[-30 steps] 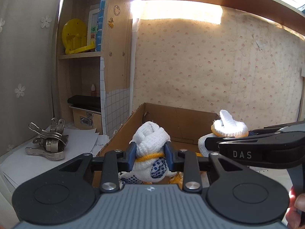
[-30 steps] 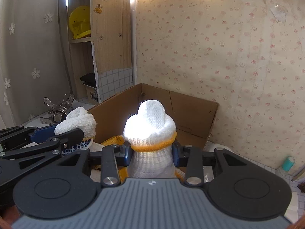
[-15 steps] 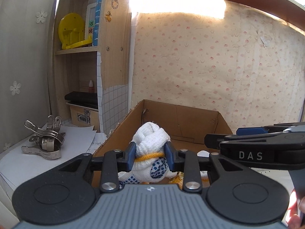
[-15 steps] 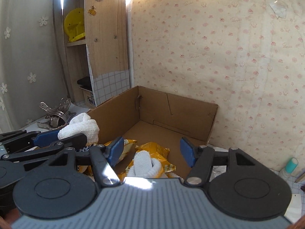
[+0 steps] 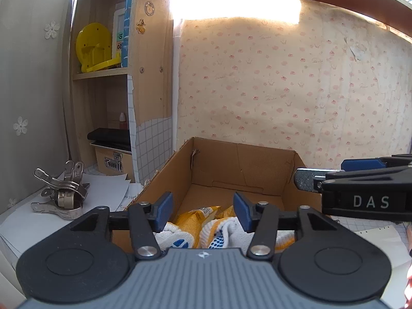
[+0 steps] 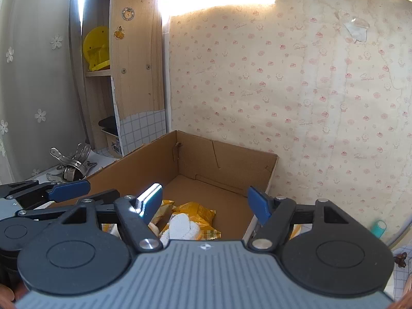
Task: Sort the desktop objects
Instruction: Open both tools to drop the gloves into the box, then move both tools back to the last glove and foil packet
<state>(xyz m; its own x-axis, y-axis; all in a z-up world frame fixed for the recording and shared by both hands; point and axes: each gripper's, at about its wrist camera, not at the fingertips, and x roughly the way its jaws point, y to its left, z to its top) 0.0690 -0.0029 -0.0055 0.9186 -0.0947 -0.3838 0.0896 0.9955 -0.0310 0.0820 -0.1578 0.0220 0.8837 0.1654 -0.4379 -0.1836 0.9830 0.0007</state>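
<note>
Gloves (image 5: 221, 234) lie in the near end of the box (image 5: 231, 162), below and just ahead of the left gripper (image 5: 203, 212), on yellow packets (image 5: 198, 216). From the left wrist, its jaws are opening, pads clear of the gloves, nothing pinched. Ahead the box floor is bare up to the far wall. The box's left rim runs just outside the left finger; clips (image 5: 61, 193) sit on paper (image 5: 103, 188) farther left. The right gripper (image 5: 360, 180) juts in from the right, over the box's right rim.

From the right wrist, the right gripper (image 6: 204, 202) is opening too, nothing between its pads; a glove (image 6: 181, 228) rests below on the packets (image 6: 198, 212). Bare floor ahead; the right rim passes under its right finger. The left gripper (image 6: 69, 189) lies alongside on the left
</note>
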